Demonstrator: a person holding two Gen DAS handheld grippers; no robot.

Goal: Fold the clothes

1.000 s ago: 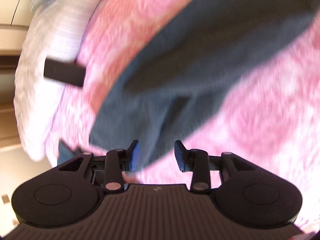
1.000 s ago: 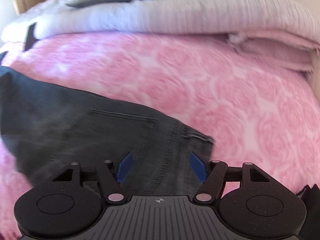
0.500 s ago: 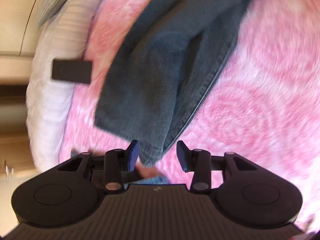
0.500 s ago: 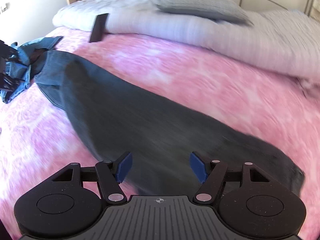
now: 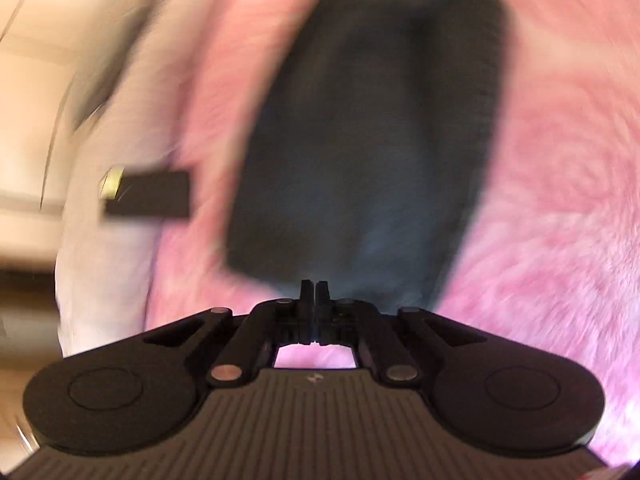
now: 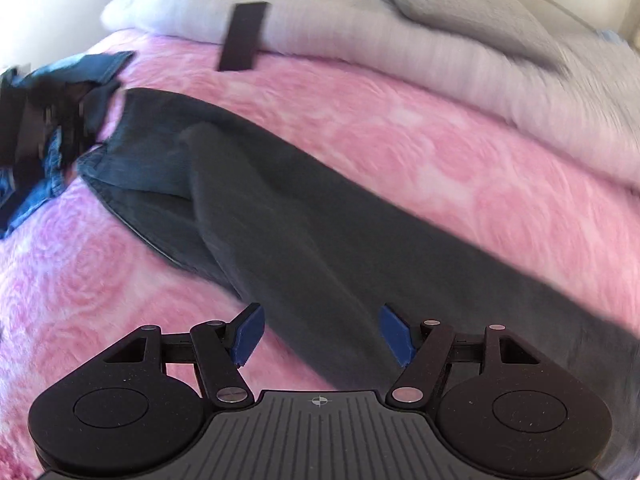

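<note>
So the long dark grey denim jeans (image 6: 304, 216) are laid across the pink rose-patterned bedspread (image 6: 400, 136), one end pinched by the left gripper (image 5: 314, 292), while the right gripper (image 6: 320, 334) is held spread above them.

Left wrist view: motion blur smears nearly everything. The dark jeans (image 5: 360, 140) show no seam or hem, and their far end is cut off by the top edge. The left gripper (image 5: 315, 294) has its fingers pressed together at the jeans' near edge (whether cloth lies between them cannot be told). The black strip (image 5: 148, 196) and the pale object at its left end are unreadable.

Right wrist view: the jeans' (image 6: 320, 220) right end runs out of frame. A dark shape (image 6: 36, 120) at the left edge, over crumpled blue cloth (image 6: 28, 200), is too blurred to identify. The pillow (image 6: 460, 0) is cut off at the top.
</note>
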